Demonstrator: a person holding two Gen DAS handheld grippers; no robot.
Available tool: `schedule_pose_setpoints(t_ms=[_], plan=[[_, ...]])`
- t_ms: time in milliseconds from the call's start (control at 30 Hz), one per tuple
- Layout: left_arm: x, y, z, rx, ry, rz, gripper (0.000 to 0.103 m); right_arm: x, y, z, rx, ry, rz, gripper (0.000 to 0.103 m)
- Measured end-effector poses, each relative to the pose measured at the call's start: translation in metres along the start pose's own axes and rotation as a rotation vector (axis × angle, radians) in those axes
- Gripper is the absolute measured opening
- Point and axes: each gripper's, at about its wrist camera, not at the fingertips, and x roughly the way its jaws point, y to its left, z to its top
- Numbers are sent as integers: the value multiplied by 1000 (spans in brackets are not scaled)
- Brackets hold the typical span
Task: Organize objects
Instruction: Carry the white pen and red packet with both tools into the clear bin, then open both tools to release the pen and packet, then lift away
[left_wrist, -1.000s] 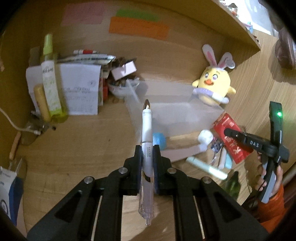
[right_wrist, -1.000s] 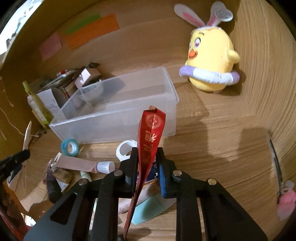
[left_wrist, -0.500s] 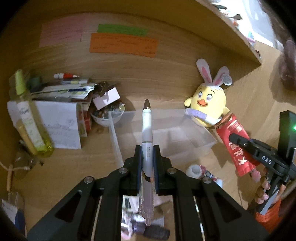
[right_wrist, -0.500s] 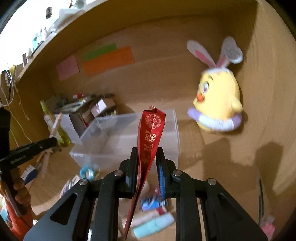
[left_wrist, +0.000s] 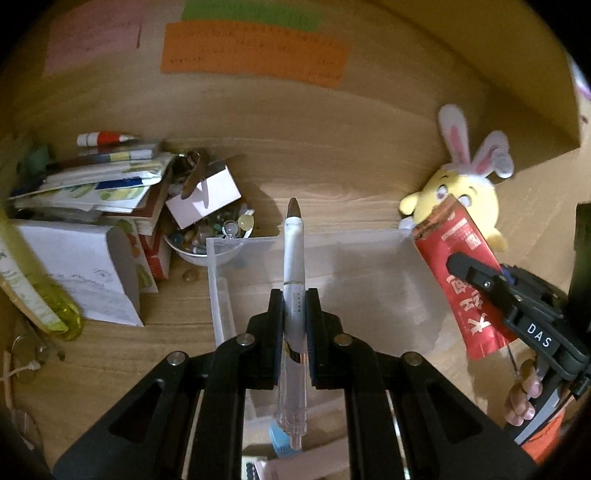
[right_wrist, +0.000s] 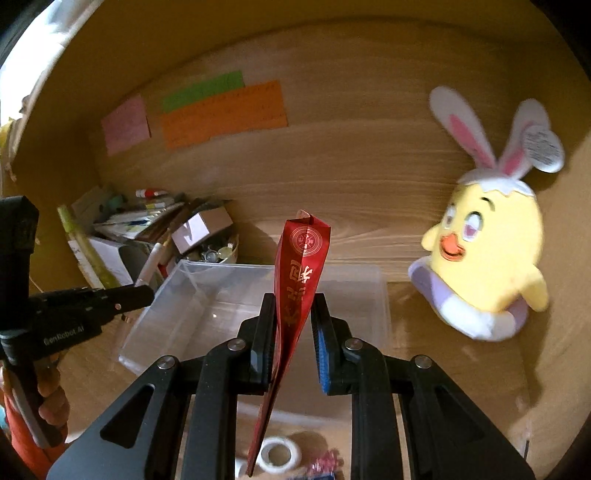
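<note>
The left hand-held gripper (left_wrist: 294, 314) is clamped on a white pen (left_wrist: 293, 258) whose tip points to 12 o'clock, over the clear plastic bin (left_wrist: 369, 280). At its 3 o'clock, the right hand-held gripper (right_wrist: 293, 317) pinches a red packet (right_wrist: 301, 266), also above the bin. A yellow bunny plush (right_wrist: 491, 266) sits at 2 o'clock on the wooden table (left_wrist: 110, 354), and sticky notes (right_wrist: 221, 110) mark the back panel.

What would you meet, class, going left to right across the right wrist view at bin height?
The other black gripper → clear plastic bin → red gold-printed packet → yellow plush chick with rabbit ears.
</note>
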Motion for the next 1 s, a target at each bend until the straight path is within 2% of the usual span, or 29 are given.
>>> schedule_pose_setpoints(t_ms=[233,433,767,833,900,967,1000], plan=[[34,-4,-1,62,69,39,10,43,8,-1,-112,110,-35,17],[56,-6,-4,76,130,31,10,70,9,-10,-139,199,-21,16],[58,-12,-7,97,146,4,11,88,11,-22,-160,290,-45,17],[54,-12,-9,98,141,4,16,87,11,-23,-157,297,-51,17],[49,-12,-8,99,131,9,23,83,11,-23,-152,301,-55,23],[44,-14,-8,98,116,14,33,75,10,-24,-141,286,-58,36],[40,-15,-7,99,105,17,39,68,9,-23,-136,271,-67,38]])
